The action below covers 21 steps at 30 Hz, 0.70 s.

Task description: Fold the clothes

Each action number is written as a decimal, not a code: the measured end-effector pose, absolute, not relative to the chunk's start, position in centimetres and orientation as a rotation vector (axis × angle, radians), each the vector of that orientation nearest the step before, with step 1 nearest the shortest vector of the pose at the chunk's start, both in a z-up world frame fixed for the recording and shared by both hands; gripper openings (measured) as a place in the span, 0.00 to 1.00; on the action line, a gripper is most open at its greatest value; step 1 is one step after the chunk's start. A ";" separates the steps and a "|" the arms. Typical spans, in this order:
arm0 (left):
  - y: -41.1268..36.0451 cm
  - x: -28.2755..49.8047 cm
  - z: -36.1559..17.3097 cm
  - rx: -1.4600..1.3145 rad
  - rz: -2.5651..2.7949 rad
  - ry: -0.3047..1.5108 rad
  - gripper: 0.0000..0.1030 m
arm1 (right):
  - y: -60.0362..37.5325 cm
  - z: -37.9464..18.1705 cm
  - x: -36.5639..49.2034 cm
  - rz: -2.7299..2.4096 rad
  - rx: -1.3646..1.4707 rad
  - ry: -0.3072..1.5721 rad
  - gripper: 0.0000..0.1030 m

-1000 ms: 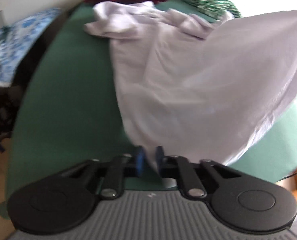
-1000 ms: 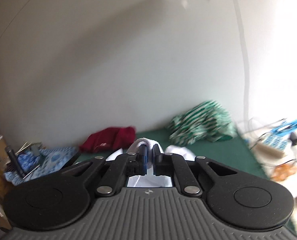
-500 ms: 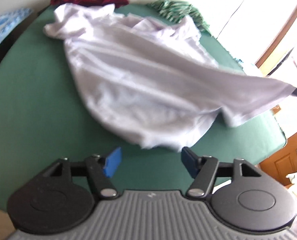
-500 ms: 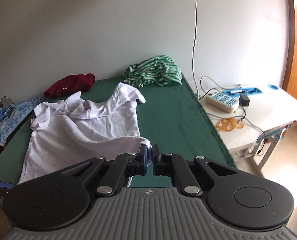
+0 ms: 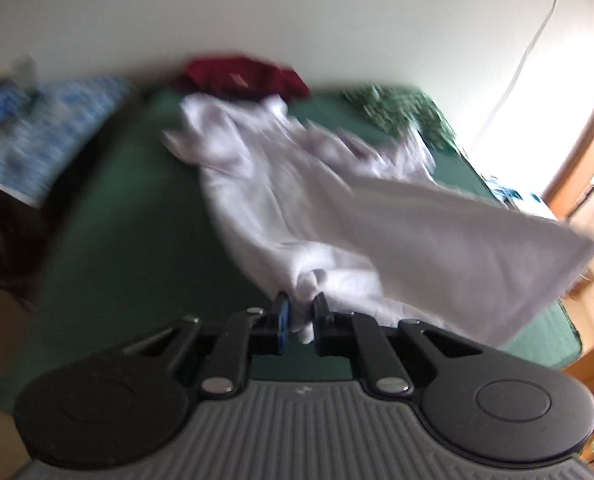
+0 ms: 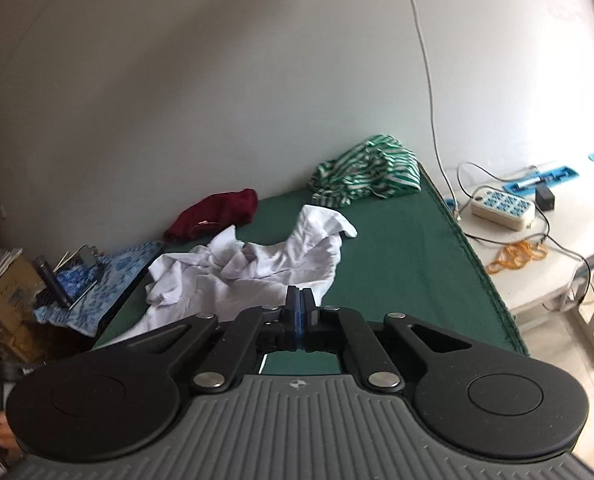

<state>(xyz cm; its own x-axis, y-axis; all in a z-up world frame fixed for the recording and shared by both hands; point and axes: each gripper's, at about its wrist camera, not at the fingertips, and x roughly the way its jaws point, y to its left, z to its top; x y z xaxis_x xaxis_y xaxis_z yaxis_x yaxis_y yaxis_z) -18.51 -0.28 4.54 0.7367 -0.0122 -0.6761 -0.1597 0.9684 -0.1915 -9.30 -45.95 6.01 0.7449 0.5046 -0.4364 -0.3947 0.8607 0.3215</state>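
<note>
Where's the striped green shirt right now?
In the right wrist view, the striped green shirt lies bunched at the green table's far right corner, by the wall.

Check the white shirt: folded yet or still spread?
Not folded. The white shirt lies crumpled and spread over the green table, one corner pinched in the left gripper.

left gripper point(image 5: 299, 314): jaws clamped on white cloth | right gripper point(image 6: 300, 320): jaws closed together
</note>
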 end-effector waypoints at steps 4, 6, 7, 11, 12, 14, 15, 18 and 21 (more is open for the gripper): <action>1.5 -19.8 2.6 -0.254 0.144 0.842 0.07 | -45.4 2.2 -8.6 0.470 0.228 0.671 0.01; 1.6 -19.6 0.1 -0.239 0.190 0.914 0.00 | -45.1 0.4 -8.2 0.456 0.234 0.738 0.10; 1.6 -19.5 -1.1 -0.230 0.214 0.950 0.00 | -45.0 -0.6 -8.0 0.449 0.237 0.772 0.16; 1.8 -19.6 -3.8 -0.264 0.265 0.997 0.01 | -43.8 -3.9 -7.4 0.430 0.199 0.853 0.42; 1.7 -19.7 -3.8 -0.261 0.272 0.984 0.06 | -43.3 -4.5 -7.4 0.429 0.168 0.850 0.43; 1.6 -19.5 -4.0 -0.277 0.276 0.961 0.43 | -42.1 -5.8 -7.2 0.426 0.105 0.845 0.43; 1.7 -19.1 -4.1 -0.299 0.272 0.951 0.67 | -41.5 -6.4 -7.2 0.425 0.073 0.842 0.43; 1.9 -18.0 -4.5 -0.365 0.260 0.920 0.76 | -40.7 -8.0 -6.7 0.430 0.063 0.857 0.42; 1.7 -16.7 -4.9 -0.405 0.252 0.910 0.38 | -40.4 -8.5 -6.3 0.418 0.069 0.846 0.16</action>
<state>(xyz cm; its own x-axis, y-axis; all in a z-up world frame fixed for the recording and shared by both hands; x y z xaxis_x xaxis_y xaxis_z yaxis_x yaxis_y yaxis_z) -16.70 1.74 -4.90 0.5923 0.0414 -0.8047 -0.3786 0.8959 -0.2326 -6.26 -40.44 -8.50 0.5870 0.3849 -0.7122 -0.3312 0.9169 0.2226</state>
